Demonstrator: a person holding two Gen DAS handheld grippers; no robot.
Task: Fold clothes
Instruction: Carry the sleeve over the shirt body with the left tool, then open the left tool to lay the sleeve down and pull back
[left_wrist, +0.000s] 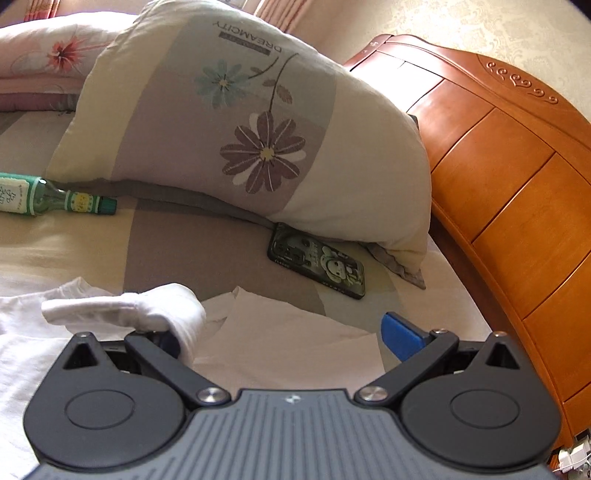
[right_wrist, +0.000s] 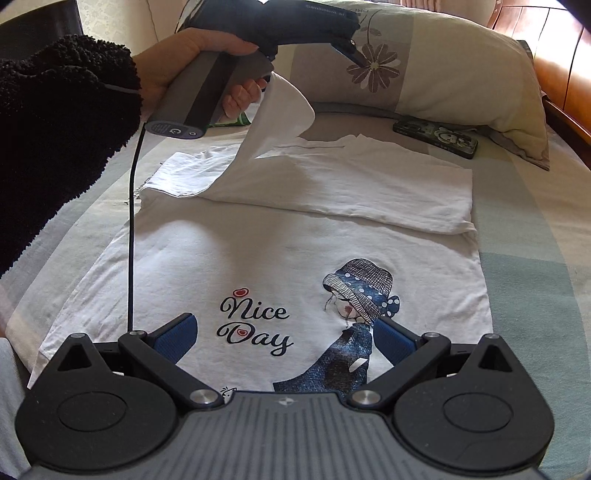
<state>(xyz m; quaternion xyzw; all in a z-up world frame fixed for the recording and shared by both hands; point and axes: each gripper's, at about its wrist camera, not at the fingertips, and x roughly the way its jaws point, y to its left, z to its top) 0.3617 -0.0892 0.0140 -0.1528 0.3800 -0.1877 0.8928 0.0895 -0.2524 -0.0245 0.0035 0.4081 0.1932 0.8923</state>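
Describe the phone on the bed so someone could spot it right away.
Find the big flowered pillow leaning near the wooden headboard. At its lower edge, flat on the striped sheet, lies the phone. Its dark green cartoon case sets it apart from the green glass bottle lying farther left.

Green bottle (left_wrist: 55, 197) cropped by the left edge; phone (left_wrist: 317, 260) corner tucked beneath the pillow (left_wrist: 240, 122).

White T-shirt (right_wrist: 280, 258) spread flat, centre of right wrist frame, print up: "Nice Day" script + girl in blue hat at lower centre. Top part folded over; one sleeve (right_wrist: 275, 122) lifted up, upper centre.
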